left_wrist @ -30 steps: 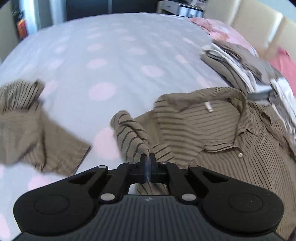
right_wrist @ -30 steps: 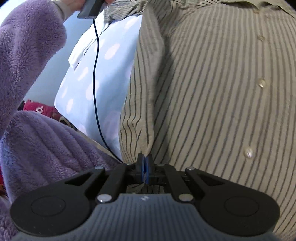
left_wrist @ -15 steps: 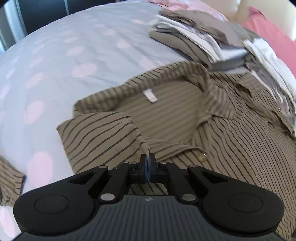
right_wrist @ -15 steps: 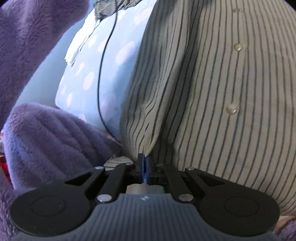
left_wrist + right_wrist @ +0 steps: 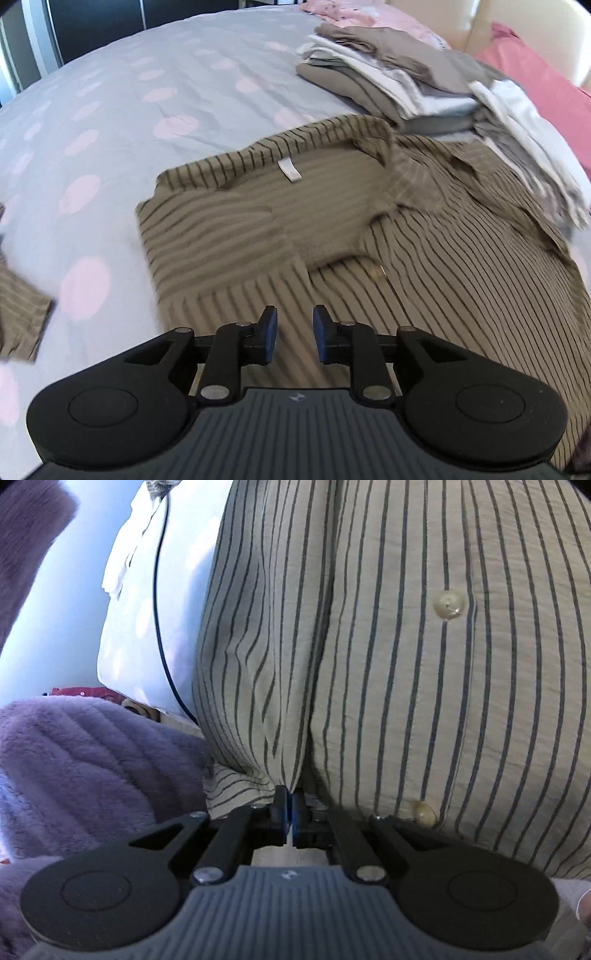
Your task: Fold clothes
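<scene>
An olive striped button shirt (image 5: 424, 258) lies spread on the bed, collar and white label (image 5: 290, 171) facing me, its left shoulder part folded in over the chest. My left gripper (image 5: 294, 336) hovers just above the folded part, its jaws opening, with nothing between the blue pads. In the right wrist view the same striped shirt (image 5: 424, 672) fills the frame, and my right gripper (image 5: 289, 812) is shut on a pinched fold of its fabric near the hem.
A stack of folded clothes (image 5: 399, 81) sits behind the shirt's collar. The bed cover (image 5: 122, 122) is grey with pink dots. A striped sleeve end (image 5: 18, 317) lies at left. A pink pillow (image 5: 539, 88) is at right. A purple fleece sleeve (image 5: 85, 771) and a black cable (image 5: 162, 635) are near the right gripper.
The left gripper carried the shirt's shoulder part inward over the chest, then let it go and its jaws parted. The right gripper sank closer to the shirt, still pinching the fabric.
</scene>
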The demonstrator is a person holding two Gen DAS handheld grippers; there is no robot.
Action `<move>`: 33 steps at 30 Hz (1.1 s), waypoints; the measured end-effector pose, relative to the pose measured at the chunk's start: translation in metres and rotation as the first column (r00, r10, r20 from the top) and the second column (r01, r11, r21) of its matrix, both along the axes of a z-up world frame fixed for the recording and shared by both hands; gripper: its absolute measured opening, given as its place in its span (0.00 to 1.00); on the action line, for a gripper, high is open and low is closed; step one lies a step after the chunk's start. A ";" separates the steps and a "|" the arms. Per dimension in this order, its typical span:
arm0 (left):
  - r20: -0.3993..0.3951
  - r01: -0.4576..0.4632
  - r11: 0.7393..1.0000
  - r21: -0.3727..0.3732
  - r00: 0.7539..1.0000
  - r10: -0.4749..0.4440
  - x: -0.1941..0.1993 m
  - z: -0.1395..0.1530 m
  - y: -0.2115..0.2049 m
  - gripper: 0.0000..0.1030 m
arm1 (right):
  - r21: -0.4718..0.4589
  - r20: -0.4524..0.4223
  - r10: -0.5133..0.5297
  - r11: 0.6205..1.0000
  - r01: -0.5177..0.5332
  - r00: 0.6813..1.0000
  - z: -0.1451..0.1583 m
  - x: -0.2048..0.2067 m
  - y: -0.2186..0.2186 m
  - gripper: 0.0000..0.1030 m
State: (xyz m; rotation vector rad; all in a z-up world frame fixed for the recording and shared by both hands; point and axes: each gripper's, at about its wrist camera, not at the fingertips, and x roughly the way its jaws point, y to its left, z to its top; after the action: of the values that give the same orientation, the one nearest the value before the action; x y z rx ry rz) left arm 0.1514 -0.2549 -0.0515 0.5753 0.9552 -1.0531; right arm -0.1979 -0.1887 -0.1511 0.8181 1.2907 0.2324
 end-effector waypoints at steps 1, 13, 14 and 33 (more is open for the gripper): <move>0.004 0.010 1.000 0.003 1.000 -0.010 -0.007 0.004 0.011 0.19 | -0.005 0.003 0.007 1.000 -0.007 1.000 0.000 -0.001 0.002 0.02; -0.040 0.111 0.987 0.120 0.993 -0.107 -0.127 0.011 0.146 0.19 | -0.069 0.010 0.055 0.996 -0.054 0.998 0.007 -0.013 0.021 0.32; -0.049 0.116 0.984 0.134 0.993 -0.110 -0.136 0.009 0.156 0.19 | -0.080 0.021 0.050 0.996 -0.048 0.999 0.010 -0.014 0.022 0.37; -0.017 0.382 0.857 0.345 0.916 -0.402 -0.274 -0.059 0.249 0.42 | -0.113 -0.002 -0.036 0.993 0.036 0.999 0.013 -0.027 0.018 0.41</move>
State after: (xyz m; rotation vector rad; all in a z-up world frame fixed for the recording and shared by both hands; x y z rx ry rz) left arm -0.1222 -0.0058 -0.1104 1.1217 1.0024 -1.2317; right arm -0.2251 -0.1707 -0.1376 0.7447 1.2796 0.1278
